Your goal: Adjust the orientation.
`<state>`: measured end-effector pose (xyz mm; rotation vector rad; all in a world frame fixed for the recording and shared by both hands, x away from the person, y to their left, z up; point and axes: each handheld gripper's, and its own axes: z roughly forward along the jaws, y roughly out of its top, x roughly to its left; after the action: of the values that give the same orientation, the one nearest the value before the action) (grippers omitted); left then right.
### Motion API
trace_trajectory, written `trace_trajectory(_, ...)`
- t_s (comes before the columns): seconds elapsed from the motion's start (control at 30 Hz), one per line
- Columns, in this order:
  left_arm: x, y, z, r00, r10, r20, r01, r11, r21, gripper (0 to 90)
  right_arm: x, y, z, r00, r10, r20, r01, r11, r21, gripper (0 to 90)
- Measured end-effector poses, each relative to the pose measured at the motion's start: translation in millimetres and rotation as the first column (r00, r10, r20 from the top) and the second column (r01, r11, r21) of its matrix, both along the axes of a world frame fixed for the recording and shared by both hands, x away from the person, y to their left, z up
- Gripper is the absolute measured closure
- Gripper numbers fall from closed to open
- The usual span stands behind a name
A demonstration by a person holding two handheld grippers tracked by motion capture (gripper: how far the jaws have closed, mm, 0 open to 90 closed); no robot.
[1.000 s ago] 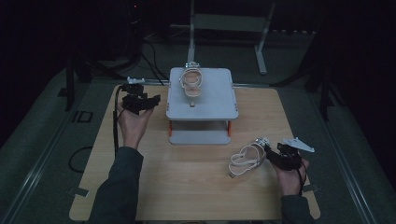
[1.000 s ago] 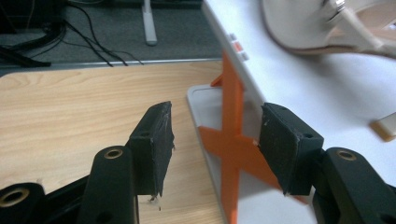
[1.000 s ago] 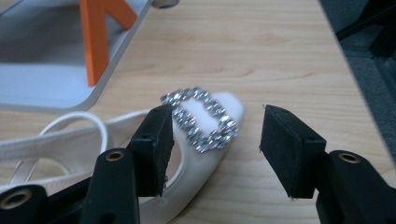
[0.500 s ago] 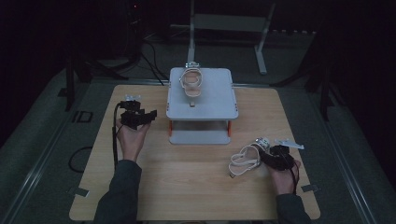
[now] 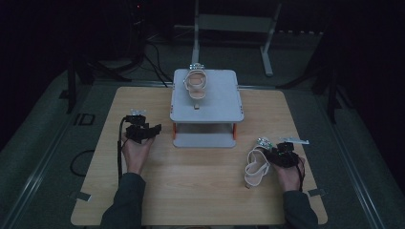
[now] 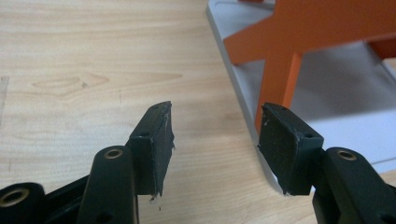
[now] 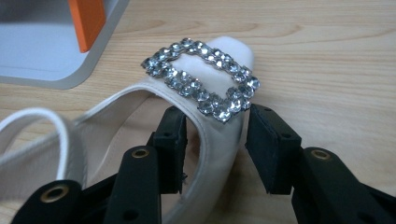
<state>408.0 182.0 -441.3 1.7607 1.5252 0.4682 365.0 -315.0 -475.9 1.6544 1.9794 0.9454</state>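
A white sandal (image 7: 187,135) with a rhinestone buckle (image 7: 203,74) is laid on the wooden table (image 5: 200,186) near its right front, to the right of the grey stand (image 5: 206,102). Its front strap is straddled by the right gripper (image 7: 212,149) — the jaws have just been closing, one inside the strap and one outside, a gap seen at the outer pad. A second sandal (image 5: 195,83) is seen on top of the stand. The left gripper (image 6: 215,149) is held spread and empty beside the stand's orange leg (image 6: 280,70).
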Motion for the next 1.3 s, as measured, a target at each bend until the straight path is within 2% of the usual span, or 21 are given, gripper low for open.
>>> trace_trajectory(0.13, -1.4, 0.0, -7.1, 1.0, -0.002, -0.01, 0.002, 1.0, 0.008, 44.8, 10.3, -0.5, 1.7, 0.9978, 0.064, -0.021, -0.064, 0.998, -0.01, 60.5)
trace_trajectory(0.2, -1.3, -0.1, -10.6, 0.9999, -0.004, -0.014, 0.004, 0.9999, 0.009, 44.8, 17.5, -0.7, 3.6, 0.9937, 0.104, -0.042, -0.105, 0.994, -0.017, 60.5)
trace_trajectory(0.33, -0.5, -2.5, -17.1, 0.9996, -0.008, -0.027, 0.008, 0.9998, 0.017, 44.8, 22.9, -1.3, 5.9, 0.9882, 0.136, -0.069, -0.138, 0.99, -0.021, 59.2)
trace_trajectory(0.4, -0.7, -4.7, -19.9, 0.9995, -0.013, -0.029, 0.013, 0.9996, 0.026, 44.9, 23.1, -1.5, 8.5, 0.9884, 0.132, -0.075, -0.136, 0.99, -0.047, 54.3)
trace_trajectory(0.47, -0.9, -6.8, -22.3, 0.9993, -0.019, -0.033, 0.02, 0.9992, 0.034, 44.8, 18.3, -2.4, 12.1, 0.9904, 0.125, -0.059, -0.129, 0.99, -0.058, 52.4)
trace_trajectory(0.53, -1.1, -9.0, -24.5, 0.9991, -0.021, -0.037, 0.023, 0.9989, 0.04, 44.9, 9.0, -3.8, 17.0, 0.9948, 0.097, -0.033, -0.099, 0.993, -0.067, 49.0)
trace_trajectory(0.67, -2.9, -11.2, -27.3, 0.9991, -0.023, -0.036, 0.024, 0.9987, 0.044, 44.8, -10.8, -10.0, 35.1, 0.9972, 0.038, 0.065, -0.036, 0.999, -0.032, 46.1)
trace_trajectory(0.73, -4.1, -11.8, -28.8, 0.999, -0.025, -0.036, 0.027, 0.9988, 0.041, 44.9, -21.9, -7.4, 42.3, 0.9954, 0.037, 0.088, -0.035, 0.999, -0.018, 44.9)
trace_trajectory(0.8, -4.8, -12.6, -30.9, 0.9991, -0.024, -0.036, 0.025, 0.9988, 0.042, 44.8, -31.9, -0.9, 44.3, 0.9943, 0.052, 0.093, -0.048, 0.998, -0.04, 43.7)
trace_trajectory(0.97, -6.7, -13.2, -35.7, 0.9986, -0.029, -0.043, 0.031, 0.9985, 0.046, 44.9, -42.8, 12.8, 36.9, 0.9976, 0.056, 0.041, -0.053, 0.997, -0.062, 42.3)
trace_trajectory(1.17, -7.0, -12.3, -39.5, 0.9984, -0.027, -0.049, 0.029, 0.9988, 0.039, 44.9, -39.5, 17.3, 26.4, 0.9995, 0.024, -0.022, -0.026, 0.996, -0.08, 40.6)
trace_trajectory(1.3, -7.2, -13.0, -40.8, 0.9983, -0.027, -0.053, 0.029, 0.9988, 0.04, 44.8, -37.5, 16.8, 22.6, 0.9972, 0.019, -0.072, -0.024, 0.998, -0.062, 43.7)
